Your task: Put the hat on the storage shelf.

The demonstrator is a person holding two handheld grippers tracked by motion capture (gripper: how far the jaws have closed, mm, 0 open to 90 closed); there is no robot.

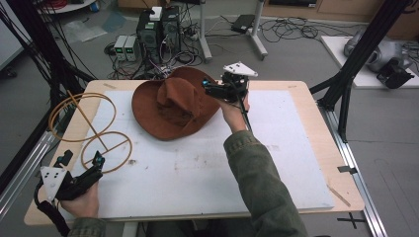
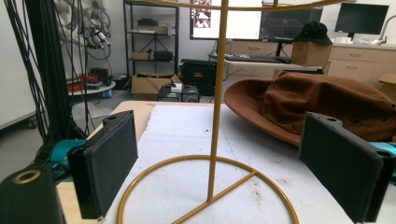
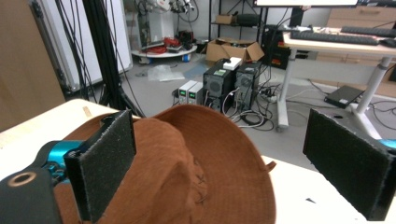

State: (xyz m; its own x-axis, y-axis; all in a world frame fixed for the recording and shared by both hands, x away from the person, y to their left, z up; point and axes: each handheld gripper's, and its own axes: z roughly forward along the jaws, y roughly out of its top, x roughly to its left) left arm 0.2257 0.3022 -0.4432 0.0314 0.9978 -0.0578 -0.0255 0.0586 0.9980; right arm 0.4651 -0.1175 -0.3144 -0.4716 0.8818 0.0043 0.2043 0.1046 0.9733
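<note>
Looking down from the high view, I see a brown hat (image 1: 174, 102) lying on the white mat (image 1: 207, 168) toward the far side of the table (image 1: 323, 133), its crown creased and its wide brim spread flat. My right gripper (image 1: 217, 89) hangs at the hat's right edge, held in my right hand (image 1: 235, 111), and in the right gripper view its two black jaws stand wide apart with the hat's crown between and below them; I can't quite tell whether the left pad brushes the fabric. A gold wire stand (image 1: 94, 131) sits at the left end of the table, well apart from the hat, with a ring base, a thin upright post and a larger hoop above. My left gripper (image 1: 81, 160) rests low at the near left corner, just beside that ring base, and in the left gripper view its jaws are spread wide with the post rising between them, touching neither pad.
</note>
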